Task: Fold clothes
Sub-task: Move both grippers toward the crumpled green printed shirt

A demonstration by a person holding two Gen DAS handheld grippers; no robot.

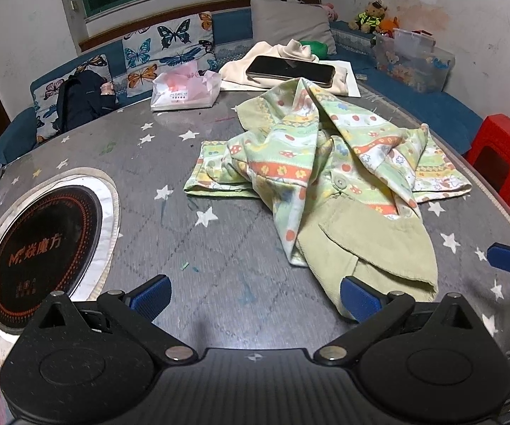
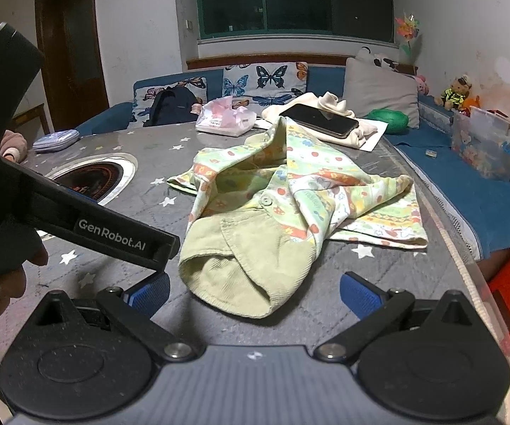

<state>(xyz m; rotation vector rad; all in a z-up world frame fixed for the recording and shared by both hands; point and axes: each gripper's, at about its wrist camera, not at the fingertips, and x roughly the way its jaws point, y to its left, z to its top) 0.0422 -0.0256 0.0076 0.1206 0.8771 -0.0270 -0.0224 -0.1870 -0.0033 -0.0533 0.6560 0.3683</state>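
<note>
Centre of both views: a small crumpled child's shirt in pale green cotton printed with orange flowers and mushrooms (image 1: 329,163), lying in a heap on the grey quilted tabletop scattered with white stars (image 1: 170,233). Its plain olive-green lining is turned out toward the cameras, one sleeve spread flat to the left of the frame, a green button showing mid-heap.

Left gripper (image 1: 255,295) sits at the bottom of its view, blue-padded fingers (image 1: 152,295) spread wide, holding nothing; the right-hand pad is just at the shirt's near hem, contact hard to call. Right gripper (image 2: 255,295) is likewise wide open and empty, the olive hem lying between its fingers (image 2: 359,295) but apart from both.

In the right wrist view the left gripper's black body crosses the left edge, a hand (image 2: 3,283) wrapped around it.

Left of the shirt, a round black induction hob with orange markings (image 1: 42,248) is set into the tabletop. Behind, at the top of the frame, a dark smartphone (image 1: 290,70) rests on a folded cream garment (image 1: 283,60), beside a clear packet of pink tissue (image 1: 184,90).
</note>
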